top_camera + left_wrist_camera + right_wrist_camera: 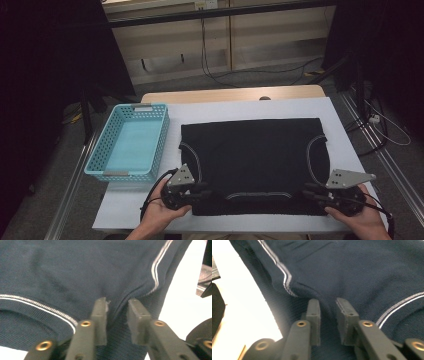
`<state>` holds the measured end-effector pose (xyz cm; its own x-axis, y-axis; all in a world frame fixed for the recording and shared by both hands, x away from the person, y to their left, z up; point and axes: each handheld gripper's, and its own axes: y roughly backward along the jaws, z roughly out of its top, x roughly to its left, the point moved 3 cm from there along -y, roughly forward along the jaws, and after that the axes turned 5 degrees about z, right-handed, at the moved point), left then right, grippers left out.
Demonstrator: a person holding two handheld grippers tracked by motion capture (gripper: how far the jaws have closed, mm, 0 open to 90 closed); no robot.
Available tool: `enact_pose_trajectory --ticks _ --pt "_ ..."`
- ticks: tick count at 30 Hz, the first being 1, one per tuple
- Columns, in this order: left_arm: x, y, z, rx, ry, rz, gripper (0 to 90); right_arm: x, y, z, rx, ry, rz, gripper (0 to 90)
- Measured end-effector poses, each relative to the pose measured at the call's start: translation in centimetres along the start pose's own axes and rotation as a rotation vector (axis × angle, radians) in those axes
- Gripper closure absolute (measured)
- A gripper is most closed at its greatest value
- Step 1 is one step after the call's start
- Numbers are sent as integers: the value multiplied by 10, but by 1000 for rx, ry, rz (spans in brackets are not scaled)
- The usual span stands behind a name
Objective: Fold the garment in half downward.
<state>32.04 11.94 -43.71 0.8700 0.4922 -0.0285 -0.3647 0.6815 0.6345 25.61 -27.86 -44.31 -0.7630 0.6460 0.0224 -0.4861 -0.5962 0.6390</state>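
A dark navy garment (250, 150) with thin white piping lies spread flat on the white table cover (135, 207). My left gripper (205, 189) is at its near left corner, beside the curved armhole seam. In the left gripper view the gripper (117, 303) pinches a raised fold of the garment (75, 272) between its jaws. My right gripper (311, 192) is at the near right corner. In the right gripper view that gripper (327, 303) is likewise closed on a ridge of the garment (362, 270) just below the piped seam.
A light blue plastic basket (162, 140) with nothing in it stands to the left of the garment. A strip of wooden tabletop (225, 95) shows at the far edge. Cables lie on the floor beyond, and dark curtains hang on both sides.
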Motion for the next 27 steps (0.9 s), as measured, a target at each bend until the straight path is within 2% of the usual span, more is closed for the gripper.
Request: enact_pose_trajectory --ticks 4,7,12,16,23,27 --pt "6 8 1 -22 15 33 565 1 2 1 -10 -6 3 658" --pt "11 8 -1 -20 31 61 504 2 2 0 -5 -8 6 635" --pt "18 1 -3 -22 45 127 313 -2 -3 3 -18 -19 2 576" --pt "27 0 -4 -27 53 174 215 -5 -9 7 -36 -15 -24 562" --pt "40 -3 -2 -40 93 204 113 -7 -21 19 -73 -16 -5 502" --pt "47 -6 1 -49 117 205 71 -6 -33 27 -86 -20 -21 406"
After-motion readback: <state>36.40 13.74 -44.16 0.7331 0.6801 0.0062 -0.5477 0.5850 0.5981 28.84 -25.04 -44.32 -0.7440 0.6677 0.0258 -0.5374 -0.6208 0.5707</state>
